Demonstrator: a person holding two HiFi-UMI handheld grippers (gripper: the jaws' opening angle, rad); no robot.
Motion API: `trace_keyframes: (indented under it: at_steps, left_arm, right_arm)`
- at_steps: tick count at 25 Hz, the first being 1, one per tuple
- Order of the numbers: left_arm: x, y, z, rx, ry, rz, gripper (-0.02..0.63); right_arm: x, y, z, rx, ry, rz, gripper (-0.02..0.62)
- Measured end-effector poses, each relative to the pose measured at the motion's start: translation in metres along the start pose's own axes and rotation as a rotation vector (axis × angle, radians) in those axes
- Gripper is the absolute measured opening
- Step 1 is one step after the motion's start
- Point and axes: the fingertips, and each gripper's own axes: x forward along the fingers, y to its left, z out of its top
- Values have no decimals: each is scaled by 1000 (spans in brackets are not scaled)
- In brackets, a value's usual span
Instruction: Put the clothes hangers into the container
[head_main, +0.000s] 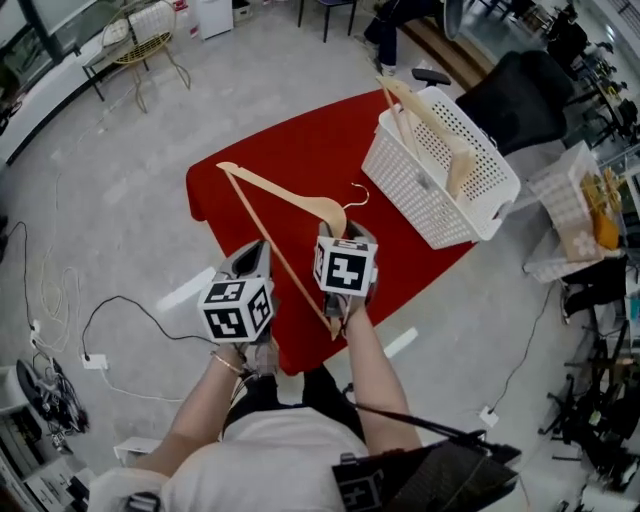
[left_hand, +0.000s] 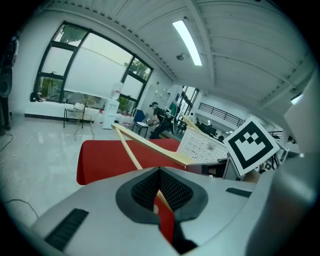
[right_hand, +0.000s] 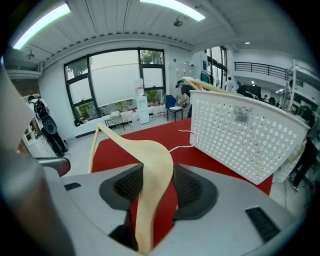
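A wooden hanger (head_main: 285, 193) with a metal hook hangs over the red table (head_main: 300, 140), carried by both grippers. My left gripper (head_main: 258, 250) is shut on its thin bottom bar (left_hand: 131, 152), which runs between the dark pads (left_hand: 145, 190). My right gripper (head_main: 350, 235) is shut on the broad shoulder arm (right_hand: 150, 160), just behind the hook (right_hand: 187, 140). The white perforated basket (head_main: 400, 180) stands on the table's right corner with other wooden hangers (head_main: 430, 115) sticking out of it. Both gripper views show it ahead, the basket (left_hand: 202, 147) to the left gripper's right and the basket (right_hand: 240, 135) close at the right.
A black office chair (head_main: 520, 95) stands behind the basket. A second light crate (head_main: 575, 215) with things in it sits at the far right. Cables (head_main: 110, 320) trail over the floor at the left. A wire chair (head_main: 150, 30) stands at the top left.
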Motion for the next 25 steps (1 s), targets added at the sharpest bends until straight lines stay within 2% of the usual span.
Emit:
trace_keyframes:
  at_steps: [6,11,14,21,25]
  left_arm:
    - [-18,-46,14,71,-24,-104,2]
    - [-29,-84,28,136,-51,-190,2]
    - [-34,-105,30,170,-57,-239,2]
    - [-57,-128,24,220,-54,-315,2]
    - [-62,-151,31,244,-71,-348,2]
  right_arm:
    - [-58,-25,17,40,-112,-78,193]
    - [-95,-34,15,83,-147,-103,193]
    - [-116,-49,10,112,-174,-150,193]
    - [-157,-54,-7,194,-226,-189,193]
    - [-173,-70,-6,206,-258,-213,193]
